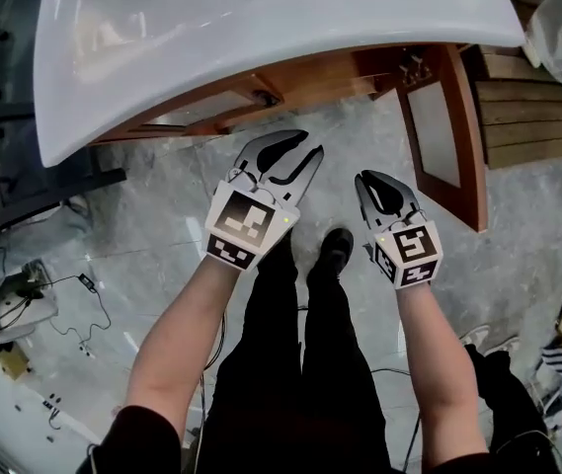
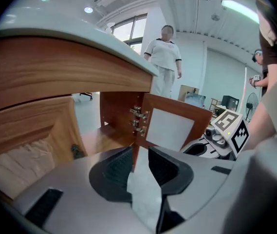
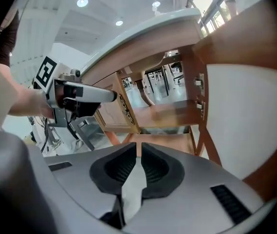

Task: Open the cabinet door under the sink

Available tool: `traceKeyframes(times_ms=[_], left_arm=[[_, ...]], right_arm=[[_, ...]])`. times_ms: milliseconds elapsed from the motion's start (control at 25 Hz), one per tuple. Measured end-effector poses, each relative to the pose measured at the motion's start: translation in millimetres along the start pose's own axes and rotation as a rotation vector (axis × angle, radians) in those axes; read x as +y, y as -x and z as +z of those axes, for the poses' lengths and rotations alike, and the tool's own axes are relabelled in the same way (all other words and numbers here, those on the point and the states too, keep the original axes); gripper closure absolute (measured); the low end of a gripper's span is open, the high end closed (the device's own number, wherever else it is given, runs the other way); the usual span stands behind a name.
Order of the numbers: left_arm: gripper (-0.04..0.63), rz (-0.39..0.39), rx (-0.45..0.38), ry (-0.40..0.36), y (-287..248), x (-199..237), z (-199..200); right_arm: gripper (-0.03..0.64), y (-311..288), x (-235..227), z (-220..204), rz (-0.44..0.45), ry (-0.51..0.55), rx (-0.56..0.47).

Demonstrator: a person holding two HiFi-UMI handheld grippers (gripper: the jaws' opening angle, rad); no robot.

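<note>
Cabinet door (image 1: pixel 445 126) hangs open under the sink (image 1: pixel 261 38); left gripper (image 1: pixel 298 154) fingers wide, right gripper (image 1: pixel 371 180) fingers narrow, both holding nothing.

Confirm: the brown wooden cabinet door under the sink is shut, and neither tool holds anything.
Not shut: the brown wooden cabinet door stands open, as the head view shows. The left tool and right tool hold nothing.

Both bare forearms (image 1: pixel 177 349) reach forward side by side, pretty chill. The grey-and-black left gripper (image 1: pixel 305 151) has its jaws apart and empty. The matching right gripper (image 1: pixel 371 181) is nearly closed, also empty.
</note>
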State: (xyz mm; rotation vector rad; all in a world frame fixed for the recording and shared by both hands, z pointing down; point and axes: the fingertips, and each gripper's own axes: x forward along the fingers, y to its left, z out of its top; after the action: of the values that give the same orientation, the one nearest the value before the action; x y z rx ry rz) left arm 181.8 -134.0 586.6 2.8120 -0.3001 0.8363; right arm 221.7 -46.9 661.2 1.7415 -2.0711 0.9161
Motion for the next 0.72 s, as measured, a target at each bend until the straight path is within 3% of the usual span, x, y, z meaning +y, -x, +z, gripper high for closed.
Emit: traceKeyframes(times_ms=[240,520,720], left_arm=[[0.463,0.146,-0.001,0.121,5.3,61.3,-14.4],[0.463,0.180,0.008,0.163,25.4,103.3,-34.0],[0.463,0.188,0.017,0.167,33.4,124.5,-50.9]], right_arm=[[0.571,-51.4,0.1,53.1,0.062,0.079,-0.008],[0.546,-112.2,24.7,104.5,0.133,0.173,-0.032],[0.512,-144.6,40.1,118.1,0.189,0.216,-0.040]])
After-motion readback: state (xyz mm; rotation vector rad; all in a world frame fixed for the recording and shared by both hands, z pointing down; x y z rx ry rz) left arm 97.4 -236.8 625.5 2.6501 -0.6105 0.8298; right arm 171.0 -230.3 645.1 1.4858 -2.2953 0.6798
